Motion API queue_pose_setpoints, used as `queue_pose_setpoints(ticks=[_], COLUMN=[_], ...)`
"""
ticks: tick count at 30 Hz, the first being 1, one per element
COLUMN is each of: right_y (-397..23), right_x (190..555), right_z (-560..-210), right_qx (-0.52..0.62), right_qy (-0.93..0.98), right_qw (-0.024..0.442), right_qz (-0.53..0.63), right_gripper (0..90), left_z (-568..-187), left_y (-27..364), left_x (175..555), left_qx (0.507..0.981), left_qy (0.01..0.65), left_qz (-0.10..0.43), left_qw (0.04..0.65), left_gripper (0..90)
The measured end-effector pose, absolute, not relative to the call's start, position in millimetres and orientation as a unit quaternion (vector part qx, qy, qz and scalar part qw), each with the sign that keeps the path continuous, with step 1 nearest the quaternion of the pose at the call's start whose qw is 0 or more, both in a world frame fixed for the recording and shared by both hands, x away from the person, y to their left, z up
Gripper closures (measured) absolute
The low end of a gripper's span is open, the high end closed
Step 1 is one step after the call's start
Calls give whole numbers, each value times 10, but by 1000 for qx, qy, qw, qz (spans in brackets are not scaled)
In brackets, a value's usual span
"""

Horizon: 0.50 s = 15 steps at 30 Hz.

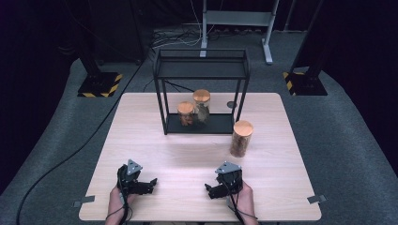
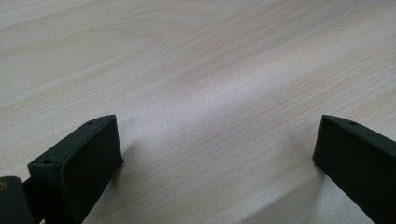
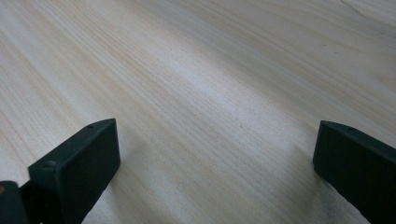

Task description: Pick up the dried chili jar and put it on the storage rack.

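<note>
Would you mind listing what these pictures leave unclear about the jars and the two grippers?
- Contents of the lone jar and the two shelf jars: brown fill, too small to identify in the high view.
- Small dark disc on the table: too small, partly behind the rack leg.
- Left gripper and right gripper: jaw gaps too small in the high view; the gripper views show them wide apart.

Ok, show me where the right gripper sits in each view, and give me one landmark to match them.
High view: right gripper near the bottom edge, just right of centre, pointing toward the left gripper.
Right gripper view: right gripper, black jaws rising at both bottom corners, wide apart.
Left gripper view: the jaws here belong to the left gripper.
Shared landmark: the pale wooden table under both.
</note>
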State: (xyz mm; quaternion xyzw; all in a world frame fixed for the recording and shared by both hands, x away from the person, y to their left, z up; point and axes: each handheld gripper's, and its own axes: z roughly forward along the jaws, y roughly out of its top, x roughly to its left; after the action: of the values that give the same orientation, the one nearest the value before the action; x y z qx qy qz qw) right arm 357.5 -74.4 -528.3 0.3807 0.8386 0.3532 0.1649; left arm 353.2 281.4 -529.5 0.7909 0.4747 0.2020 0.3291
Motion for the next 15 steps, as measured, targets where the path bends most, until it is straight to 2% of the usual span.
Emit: queue_pose_setpoints(ticks=[15], right_y=[-827], right_x=[3549], right_z=[-5286], right_qx=[387], right_qy=[838], right_qw=[163], right_qz=[348], right_gripper=[0], left_z=[-5295], left_y=[2814], left_x=[3533], left_qx=[791], left_qy=[475], left_qz=[202], left_qw=[329], left_gripper=[4])
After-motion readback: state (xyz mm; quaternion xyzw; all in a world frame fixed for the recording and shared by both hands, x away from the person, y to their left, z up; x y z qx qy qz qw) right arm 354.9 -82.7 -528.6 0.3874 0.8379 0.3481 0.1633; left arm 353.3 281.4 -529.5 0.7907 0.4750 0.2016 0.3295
